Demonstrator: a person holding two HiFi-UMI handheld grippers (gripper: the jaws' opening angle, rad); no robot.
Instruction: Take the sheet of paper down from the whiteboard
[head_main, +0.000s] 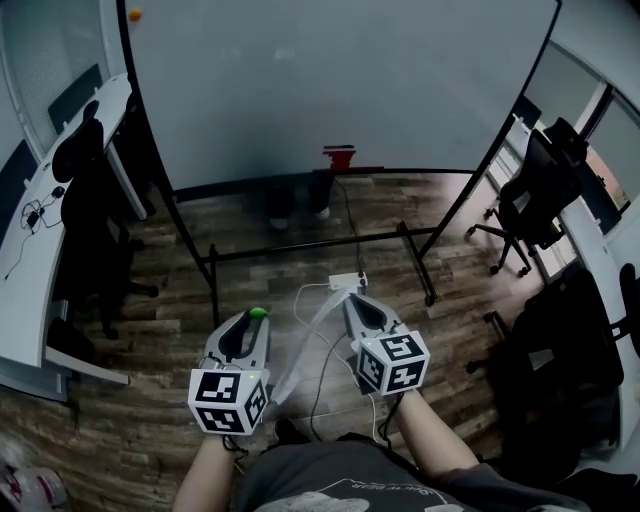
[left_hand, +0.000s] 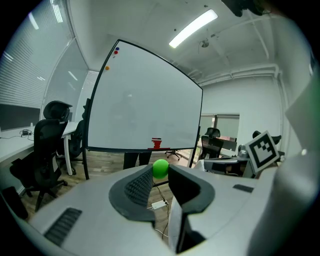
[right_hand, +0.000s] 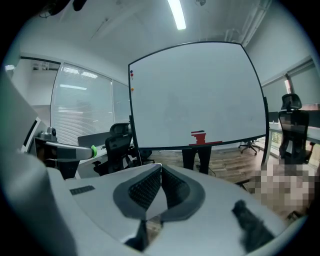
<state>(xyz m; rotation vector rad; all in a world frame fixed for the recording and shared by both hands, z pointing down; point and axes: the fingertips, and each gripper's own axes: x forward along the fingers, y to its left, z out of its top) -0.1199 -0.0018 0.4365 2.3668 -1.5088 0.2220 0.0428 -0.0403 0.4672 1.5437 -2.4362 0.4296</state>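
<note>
The whiteboard stands well ahead of both sets of fingertips. The sheet of paper is off it, pinched flat between the fingers of the right gripper and trailing back beneath them toward the person. Just beside, the left gripper nips a green ball between its fingertips.

A white whiteboard in a black frame carries a red eraser and an orange magnet. The ball is bright green, the sheet of paper pale, the plank floor brown. Black-and-white squares pattern the cubes of the grey left gripper and right gripper.
</note>
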